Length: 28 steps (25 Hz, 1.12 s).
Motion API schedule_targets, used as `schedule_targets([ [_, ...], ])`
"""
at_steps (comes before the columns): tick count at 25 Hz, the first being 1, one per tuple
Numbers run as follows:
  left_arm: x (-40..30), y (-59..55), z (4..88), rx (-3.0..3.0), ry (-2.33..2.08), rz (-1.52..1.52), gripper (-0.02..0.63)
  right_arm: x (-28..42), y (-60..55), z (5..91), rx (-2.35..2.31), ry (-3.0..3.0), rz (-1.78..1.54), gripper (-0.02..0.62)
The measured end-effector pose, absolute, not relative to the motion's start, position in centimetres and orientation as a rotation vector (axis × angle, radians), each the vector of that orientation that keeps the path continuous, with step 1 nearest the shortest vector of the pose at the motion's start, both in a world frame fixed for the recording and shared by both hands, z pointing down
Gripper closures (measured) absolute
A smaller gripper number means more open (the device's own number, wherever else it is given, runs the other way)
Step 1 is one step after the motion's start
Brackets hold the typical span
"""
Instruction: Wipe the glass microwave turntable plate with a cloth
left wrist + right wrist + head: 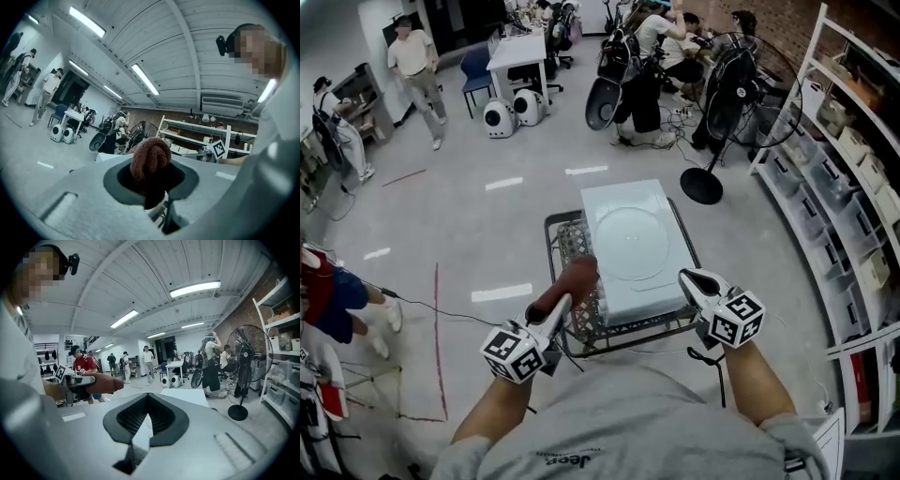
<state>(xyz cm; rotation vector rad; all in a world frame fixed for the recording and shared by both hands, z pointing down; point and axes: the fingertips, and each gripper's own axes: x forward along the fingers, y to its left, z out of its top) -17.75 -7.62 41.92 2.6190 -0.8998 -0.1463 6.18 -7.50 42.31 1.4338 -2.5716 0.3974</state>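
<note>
Head view: both forearms extended forward; left tool (563, 304) clamps brown cloth (572, 278); right tool (699, 279) closed, empty.

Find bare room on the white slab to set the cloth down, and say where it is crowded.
Bare strips lie on the white slab between the glass plate and its near edge, and beyond the plate. Crowded: the wire basket left of the slab, where the left gripper holds the cloth.
</note>
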Motion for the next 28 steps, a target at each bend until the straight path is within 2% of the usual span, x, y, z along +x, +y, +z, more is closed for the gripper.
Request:
schedule_targets([
  [8,-15.4,-13.0,43.4,2.6,-0.941,-0.134,0.537,8.1,-13.4,43.9,1.357,-2.593,0.395,0.586],
  [20,-7.7,-17.2,43.4,2.479,-1.286,-0.091,0.537,14.7,-22.1,45.3,0.99,-2.749,0.392,0.586],
  [28,-10.3,-20.3,44.1,2.517,-1.276,-0.018,0.537,13.2,-23.5,47.3,1.035,-2.704,0.469,0.586],
])
